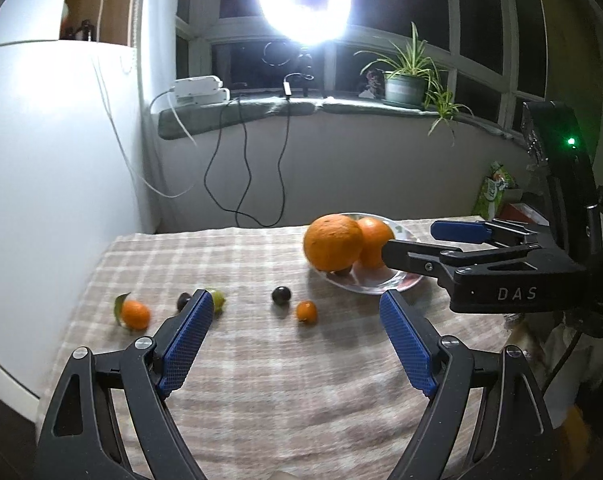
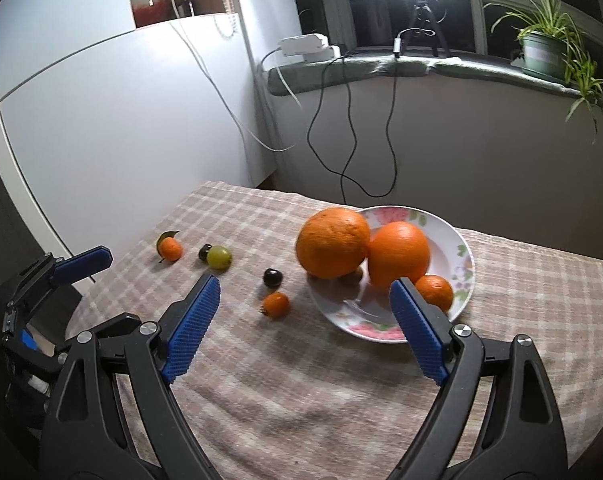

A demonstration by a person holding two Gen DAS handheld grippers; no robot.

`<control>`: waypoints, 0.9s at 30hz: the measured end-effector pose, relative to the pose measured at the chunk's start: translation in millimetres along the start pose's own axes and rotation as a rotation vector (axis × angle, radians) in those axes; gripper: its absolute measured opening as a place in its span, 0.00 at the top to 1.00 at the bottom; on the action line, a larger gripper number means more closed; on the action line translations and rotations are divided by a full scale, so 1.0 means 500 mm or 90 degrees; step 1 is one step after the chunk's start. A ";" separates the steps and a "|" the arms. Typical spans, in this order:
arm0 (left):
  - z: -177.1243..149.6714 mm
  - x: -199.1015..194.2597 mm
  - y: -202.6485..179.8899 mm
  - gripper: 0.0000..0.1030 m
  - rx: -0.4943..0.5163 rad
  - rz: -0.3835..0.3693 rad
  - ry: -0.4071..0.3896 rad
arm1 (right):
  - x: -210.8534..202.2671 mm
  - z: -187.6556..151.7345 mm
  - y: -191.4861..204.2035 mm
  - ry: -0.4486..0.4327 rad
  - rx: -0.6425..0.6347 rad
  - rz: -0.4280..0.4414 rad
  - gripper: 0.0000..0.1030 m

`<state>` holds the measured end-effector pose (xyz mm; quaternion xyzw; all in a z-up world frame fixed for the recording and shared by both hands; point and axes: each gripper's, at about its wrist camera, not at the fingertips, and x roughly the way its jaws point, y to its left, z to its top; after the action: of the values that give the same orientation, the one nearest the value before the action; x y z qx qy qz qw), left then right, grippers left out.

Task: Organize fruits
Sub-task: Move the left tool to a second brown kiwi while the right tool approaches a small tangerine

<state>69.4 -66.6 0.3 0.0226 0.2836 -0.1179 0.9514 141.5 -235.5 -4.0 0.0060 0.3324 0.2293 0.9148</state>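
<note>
A flowered plate [image 2: 459, 240] [image 1: 401, 236] holds a large orange [image 2: 332, 242] [image 1: 332, 242] leaning over its left rim, a second orange [image 2: 398, 253] [image 1: 375, 240], a small mandarin [image 2: 435, 291] and a small brown fruit [image 2: 353, 276] under the oranges. On the checked cloth lie a leafy mandarin [image 2: 170, 248] [image 1: 135, 314], a green grape [image 2: 219, 257] [image 1: 218, 299], two dark cherries [image 2: 273, 277] [image 1: 281, 295] [image 2: 204, 252] and a tiny orange fruit [image 2: 276, 305] [image 1: 306, 311]. My left gripper [image 1: 297, 316] is open and empty above the cloth. My right gripper [image 2: 305, 300] is open and empty near the plate's front edge.
The checked cloth [image 2: 301, 392] covers the table. A white cabinet [image 2: 121, 120] stands left. Black cables [image 2: 349, 140] hang from the windowsill, where a potted plant [image 2: 545, 52] and a ring light [image 1: 303, 0] stand. A green packet [image 1: 495, 190] sits at the far right.
</note>
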 end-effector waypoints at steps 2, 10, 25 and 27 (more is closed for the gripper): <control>-0.005 -0.002 0.011 0.17 -0.004 0.005 0.002 | 0.004 -0.001 0.008 0.002 -0.003 0.004 0.13; -0.060 -0.003 0.102 0.17 -0.050 0.048 0.044 | 0.026 -0.016 0.049 0.016 -0.029 0.027 0.13; -0.178 0.004 0.232 0.31 -0.148 0.058 0.114 | 0.130 -0.065 0.101 0.097 -0.048 0.047 0.39; -0.186 0.016 0.236 0.36 -0.157 0.045 0.123 | 0.150 -0.068 0.100 0.109 -0.039 0.036 0.46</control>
<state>54.4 56.6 -84.8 -0.0733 0.3851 -0.0459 0.9188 150.3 -164.1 -67.7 -0.0322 0.4017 0.2645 0.8761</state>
